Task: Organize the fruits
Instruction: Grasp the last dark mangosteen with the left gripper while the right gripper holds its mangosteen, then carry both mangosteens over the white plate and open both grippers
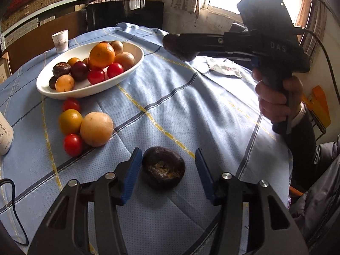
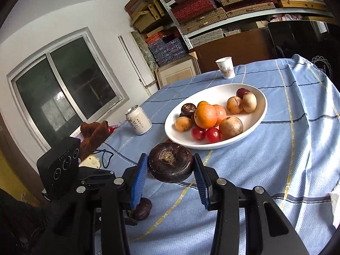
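Two dark fruits: my right hand-held gripper [image 2: 170,167] clamps one [image 2: 170,163], my left [image 1: 167,165] straddles another [image 1: 163,167] loosely; firm, light, grip sides at three and nine o'clock.

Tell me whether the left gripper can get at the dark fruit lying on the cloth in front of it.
Probably yes: the dark fruit already sits between the left gripper and its open pads, touching neither, with nothing on the tablecloth in the way.
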Available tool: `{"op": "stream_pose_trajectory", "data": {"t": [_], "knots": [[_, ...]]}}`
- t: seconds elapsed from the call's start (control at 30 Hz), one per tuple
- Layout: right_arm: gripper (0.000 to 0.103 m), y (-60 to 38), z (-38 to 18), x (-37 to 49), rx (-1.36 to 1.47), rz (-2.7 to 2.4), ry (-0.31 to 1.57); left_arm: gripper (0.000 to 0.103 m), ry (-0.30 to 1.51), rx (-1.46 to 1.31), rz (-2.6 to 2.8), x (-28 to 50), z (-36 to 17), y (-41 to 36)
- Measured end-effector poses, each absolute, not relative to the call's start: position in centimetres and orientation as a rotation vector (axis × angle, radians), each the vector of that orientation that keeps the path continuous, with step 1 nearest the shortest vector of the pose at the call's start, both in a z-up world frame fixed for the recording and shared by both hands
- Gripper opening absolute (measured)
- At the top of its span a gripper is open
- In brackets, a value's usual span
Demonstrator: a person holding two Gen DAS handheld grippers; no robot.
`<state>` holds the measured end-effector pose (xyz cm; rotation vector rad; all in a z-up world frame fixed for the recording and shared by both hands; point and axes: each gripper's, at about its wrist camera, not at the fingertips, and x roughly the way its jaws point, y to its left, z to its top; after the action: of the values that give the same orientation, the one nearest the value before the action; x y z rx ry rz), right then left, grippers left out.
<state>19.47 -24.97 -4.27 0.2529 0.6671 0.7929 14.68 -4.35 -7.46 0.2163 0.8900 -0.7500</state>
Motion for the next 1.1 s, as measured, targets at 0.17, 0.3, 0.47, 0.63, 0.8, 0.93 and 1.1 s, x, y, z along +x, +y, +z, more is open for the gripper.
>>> {"op": "stream_pose_trajectory", "data": {"t": [0.17,0.3,0.47,0.63,0.8,0.93,1.1], "knots": [[0.044,-24.9,-4.4,19.3,0.247,0.79,0.674,0.052,0.92,0.238,-0.736,14.8,-8.0,-4.5],[0.044,-24.8,-4.6,19.3,0.241,0.776,0.682,0.051,0.94,0.258,-0.723,14.9,-8.5,-4.7],[0.044,-24.5,-4.9,19.5,0.226,0.77,0.695,0.044,0.948,0.252,-0.719,15.1,-8.6,-4.6],[0.044,-24.0,-5.1,19.4,0.197,0.752,0.702,0.043,0.942,0.242,-0.72,15.1,-8.6,-4.6],[0.044,-23.3,-5.7,19.6,0.155,0.714,0.722,0.044,0.93,0.215,-0.707,15.2,-8.3,-4.1],[0.044,-22.6,-6.3,19.8,0.104,0.695,0.748,0.043,0.925,0.164,-0.706,15.6,-7.8,-3.3],[0.044,-21.7,-6.3,20.3,0.072,0.672,0.758,0.043,0.918,0.108,-0.659,16.7,-6.3,-2.1]]}}
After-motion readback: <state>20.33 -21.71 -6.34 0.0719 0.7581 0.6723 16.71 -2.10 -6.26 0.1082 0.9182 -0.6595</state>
